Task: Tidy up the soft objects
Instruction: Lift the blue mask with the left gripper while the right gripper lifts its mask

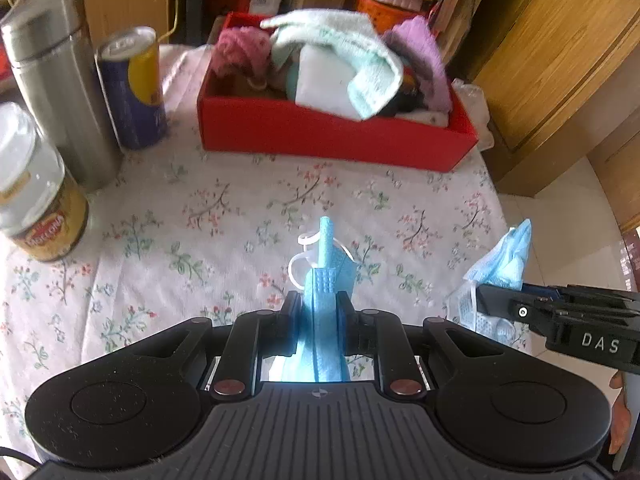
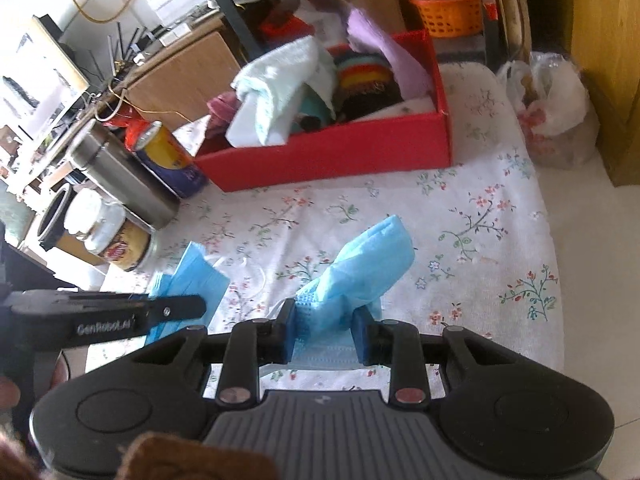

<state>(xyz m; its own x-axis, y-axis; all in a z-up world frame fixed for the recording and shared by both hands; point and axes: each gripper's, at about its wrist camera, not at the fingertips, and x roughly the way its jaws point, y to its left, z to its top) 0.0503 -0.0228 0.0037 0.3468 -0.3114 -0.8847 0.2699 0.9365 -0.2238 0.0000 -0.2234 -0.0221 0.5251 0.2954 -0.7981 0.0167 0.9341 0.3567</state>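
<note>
Face masks (image 1: 326, 276): two blue ones, one per gripper, low in both frames above the floral tablecloth (image 1: 240, 208).
Left gripper (image 1: 319, 308) pinches one; right gripper (image 2: 326, 320) clamps the second (image 2: 360, 268); one red box (image 1: 332, 136) of soft things sits upper centre.

The masks (image 1: 325, 276) (image 2: 360, 268) are light blue with white loops. The box (image 1: 332, 136) is red, holding a mint towel (image 1: 344, 52), a lilac cloth (image 1: 424, 56) and pink yarn (image 1: 240, 48). The worktop cloth (image 1: 224, 216) is white with small pink and green flowers. The can (image 1: 134, 88) is blue and yellow, the flask (image 1: 52, 76) silver.
</note>
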